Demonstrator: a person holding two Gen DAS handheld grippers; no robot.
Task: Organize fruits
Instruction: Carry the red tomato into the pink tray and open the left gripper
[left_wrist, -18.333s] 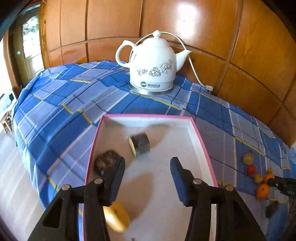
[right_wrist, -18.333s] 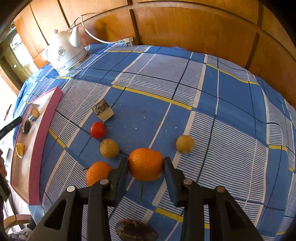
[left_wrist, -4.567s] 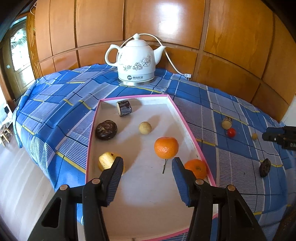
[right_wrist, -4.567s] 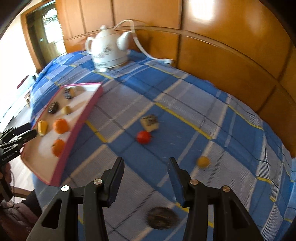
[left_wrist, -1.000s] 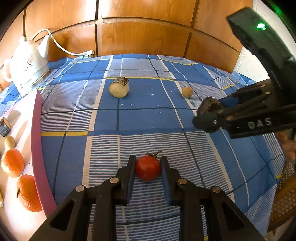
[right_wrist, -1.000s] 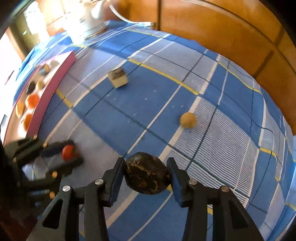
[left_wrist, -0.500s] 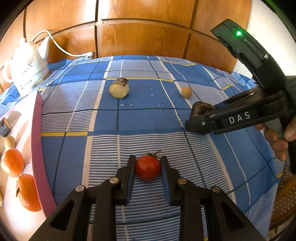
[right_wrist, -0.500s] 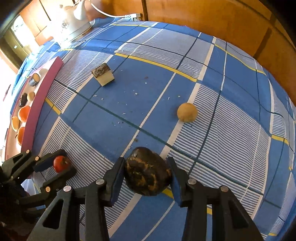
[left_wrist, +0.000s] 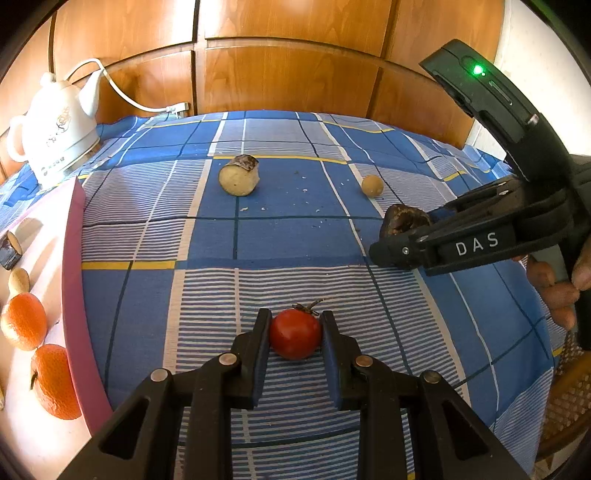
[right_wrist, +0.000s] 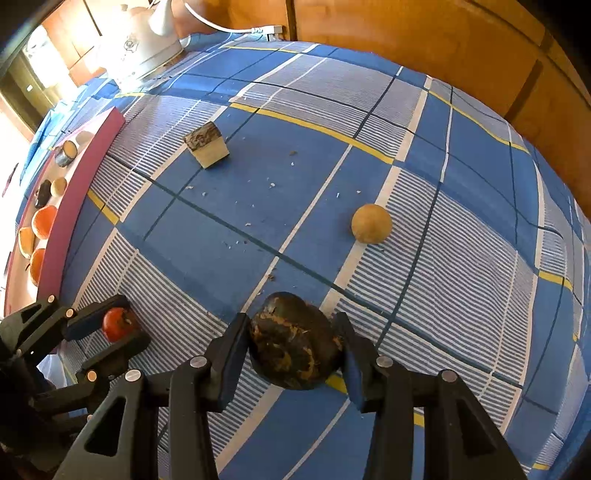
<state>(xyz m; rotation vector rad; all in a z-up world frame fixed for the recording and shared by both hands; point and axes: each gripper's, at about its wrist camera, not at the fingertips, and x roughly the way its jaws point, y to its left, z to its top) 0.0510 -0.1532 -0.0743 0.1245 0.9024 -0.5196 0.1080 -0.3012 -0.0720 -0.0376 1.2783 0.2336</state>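
My left gripper (left_wrist: 295, 334) is shut on a small red tomato (left_wrist: 294, 333) low over the blue checked cloth; the same pair shows in the right wrist view, gripper (right_wrist: 110, 326) around tomato (right_wrist: 116, 324). My right gripper (right_wrist: 293, 345) is shut on a dark, wrinkled brown fruit (right_wrist: 295, 350), which also shows at the right in the left wrist view as the dark fruit (left_wrist: 404, 219). A pink-rimmed white tray (left_wrist: 72, 266) at the left holds two oranges (left_wrist: 55, 380) and other pieces. A small tan round fruit (right_wrist: 371, 223) and a cut pale chunk (right_wrist: 208, 146) lie loose on the cloth.
A white electric kettle (left_wrist: 59, 129) with its cord stands at the far left by the wooden wall panels (left_wrist: 288, 74). A person's hand (left_wrist: 554, 291) grips the right tool. Crumbs dot the cloth's middle. A wicker chair (left_wrist: 569, 406) sits past the table's right edge.
The right gripper with the dark fruit has shifted slightly and rolled a little. The left gripper and tomato have not moved.
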